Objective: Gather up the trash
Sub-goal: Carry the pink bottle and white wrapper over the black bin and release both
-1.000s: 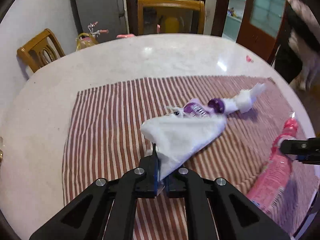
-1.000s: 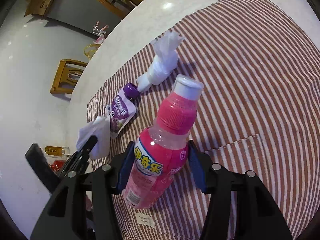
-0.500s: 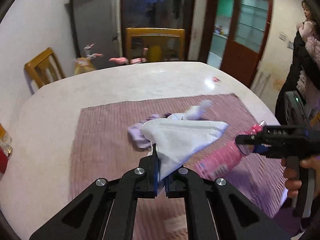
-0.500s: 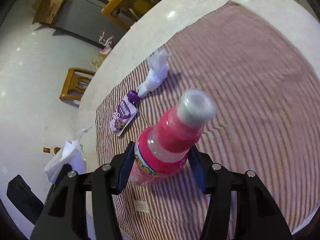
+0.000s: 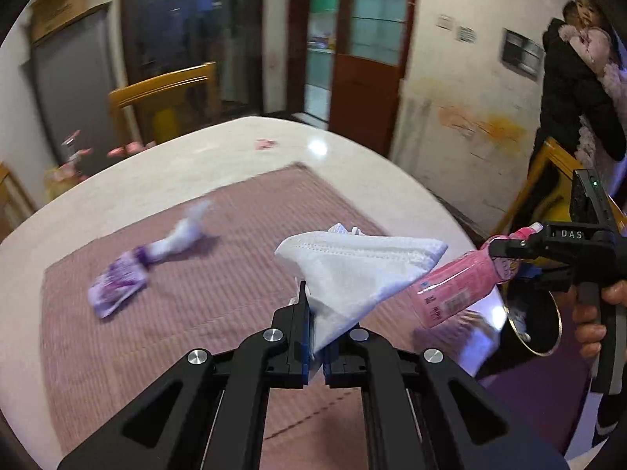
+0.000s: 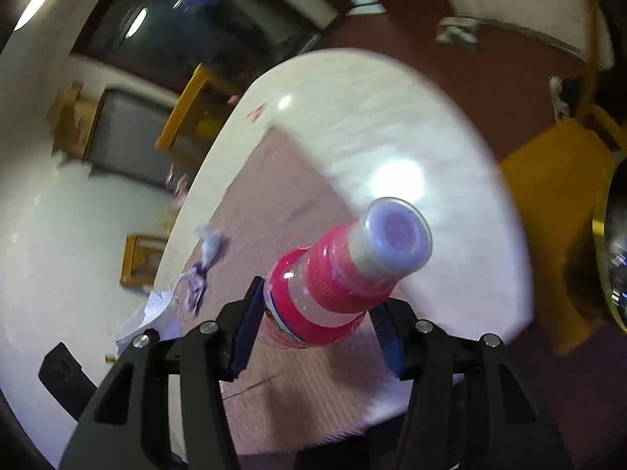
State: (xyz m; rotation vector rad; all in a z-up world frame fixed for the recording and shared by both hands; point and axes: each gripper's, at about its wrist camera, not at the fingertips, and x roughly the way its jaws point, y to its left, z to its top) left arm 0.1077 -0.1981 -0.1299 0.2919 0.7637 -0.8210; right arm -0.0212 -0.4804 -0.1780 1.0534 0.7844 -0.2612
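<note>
Above the striped cloth (image 5: 219,274) on the surface (image 5: 196,156), my left gripper (image 5: 315,337) pinched a white face mask (image 5: 352,270) between its fingers, clear of the cloth. My right gripper (image 6: 317,329) clamped the pink bottle (image 6: 337,278) in the air, while a purple pouch (image 5: 117,288) and twisted tissue (image 5: 184,227) lay on the cloth.

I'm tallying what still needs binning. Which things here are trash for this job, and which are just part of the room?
Trash:
- white face mask, in the left gripper
- pink bottle, in the right gripper
- purple pouch, on the striped cloth
- twisted tissue, beside the pouch

Just there:
- table
- wooden chair
- door
</note>
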